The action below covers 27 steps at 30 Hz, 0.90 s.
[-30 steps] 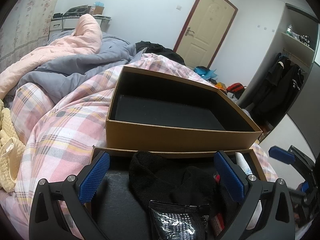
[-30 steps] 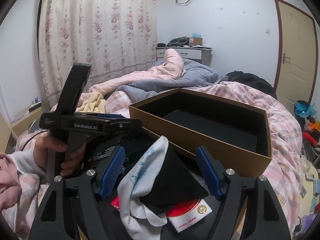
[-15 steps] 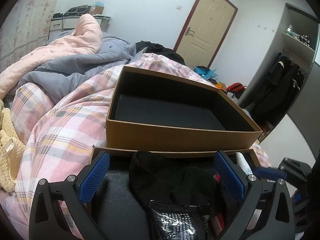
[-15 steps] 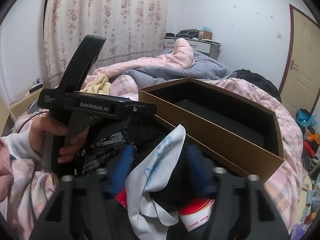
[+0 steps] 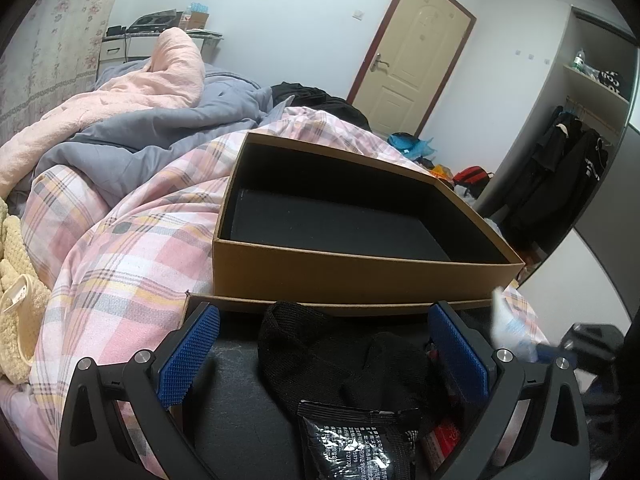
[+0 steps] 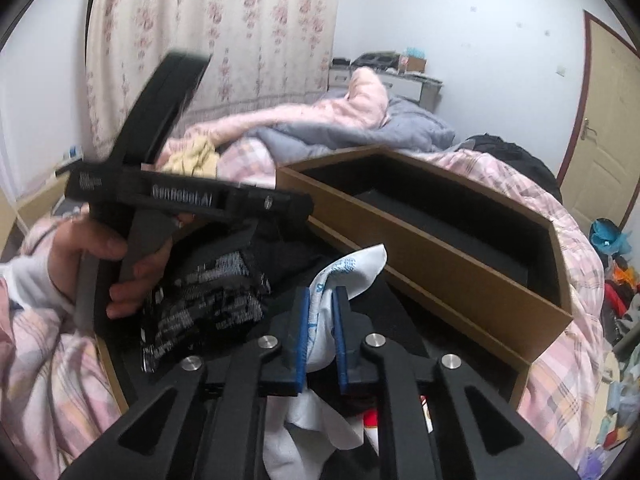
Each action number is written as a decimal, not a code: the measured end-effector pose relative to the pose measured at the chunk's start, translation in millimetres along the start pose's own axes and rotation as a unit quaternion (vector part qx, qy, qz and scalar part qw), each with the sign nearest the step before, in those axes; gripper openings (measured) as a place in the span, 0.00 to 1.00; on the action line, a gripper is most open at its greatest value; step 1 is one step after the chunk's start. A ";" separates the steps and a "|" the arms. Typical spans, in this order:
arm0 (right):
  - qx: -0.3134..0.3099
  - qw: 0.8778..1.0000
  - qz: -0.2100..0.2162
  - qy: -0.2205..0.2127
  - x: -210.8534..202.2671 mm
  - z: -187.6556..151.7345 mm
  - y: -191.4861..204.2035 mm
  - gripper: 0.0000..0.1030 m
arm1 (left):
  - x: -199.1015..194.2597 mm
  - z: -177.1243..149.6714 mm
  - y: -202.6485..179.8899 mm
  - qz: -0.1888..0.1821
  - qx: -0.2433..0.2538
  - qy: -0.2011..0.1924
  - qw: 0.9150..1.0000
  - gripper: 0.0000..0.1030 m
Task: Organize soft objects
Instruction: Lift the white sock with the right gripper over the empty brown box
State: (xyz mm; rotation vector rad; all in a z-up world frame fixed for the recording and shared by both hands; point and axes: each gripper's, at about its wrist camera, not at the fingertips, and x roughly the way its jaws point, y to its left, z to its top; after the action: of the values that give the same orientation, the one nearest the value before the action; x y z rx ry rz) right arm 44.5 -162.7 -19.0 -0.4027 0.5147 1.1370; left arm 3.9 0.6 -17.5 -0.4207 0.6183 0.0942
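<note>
My right gripper [image 6: 322, 292] has its jaws closing tight on a white sock [image 6: 352, 268] with blue print, and the blue pads pinch the fabric. The sock rises out of a shallow brown tray [image 5: 240, 302] that also holds a black sock [image 5: 320, 344], a black foil packet [image 5: 356, 444] and a red item [image 5: 444, 440]. My left gripper [image 5: 323, 312] hovers open over the black sock, touching nothing. Just beyond the tray stands a deep brown box [image 5: 360, 276] with a bare black inside. A hand [image 6: 92, 248] grips the left tool's handle.
Tray and box rest on a pink plaid quilt [image 5: 120, 260]. Pink and grey duvets [image 5: 152, 92] are heaped behind, and a cream knitted item [image 5: 12, 280] lies at the left. A door [image 5: 404, 68] and a wardrobe with dark clothes [image 5: 560, 168] stand at the far right.
The right gripper's jaws went from wide apart to shut on the white sock, which now stands up between the pads. The left gripper has not moved.
</note>
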 end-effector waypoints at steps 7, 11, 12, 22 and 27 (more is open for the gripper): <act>0.045 0.996 0.016 -0.071 -25.4 12.3 -9.1 0.06 | 0.0 -0.6 0.3 0.000 0.000 0.000 1.000 1.00; 0.066 0.992 0.019 -0.106 -34.5 20.6 -14.1 0.06 | 0.7 -0.9 0.3 0.000 0.001 0.001 1.000 1.00; 0.074 0.990 0.016 -0.115 -36.6 22.7 -16.1 0.06 | 0.0 -0.6 0.3 0.000 0.000 0.001 1.000 1.00; 0.113 0.979 -0.013 -0.168 -41.3 33.2 -38.6 0.06 | 0.0 -0.5 0.1 0.000 0.000 0.000 1.000 1.00; 0.139 0.970 -0.032 -0.197 -46.4 39.2 -51.4 0.06 | 0.4 -1.2 0.4 0.001 0.000 0.001 1.000 1.00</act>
State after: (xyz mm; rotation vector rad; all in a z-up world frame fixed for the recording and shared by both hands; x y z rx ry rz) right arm 84.2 -194.9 42.0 0.0525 0.3007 1.0318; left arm 3.5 0.5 -18.8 -0.4197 0.6206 0.0950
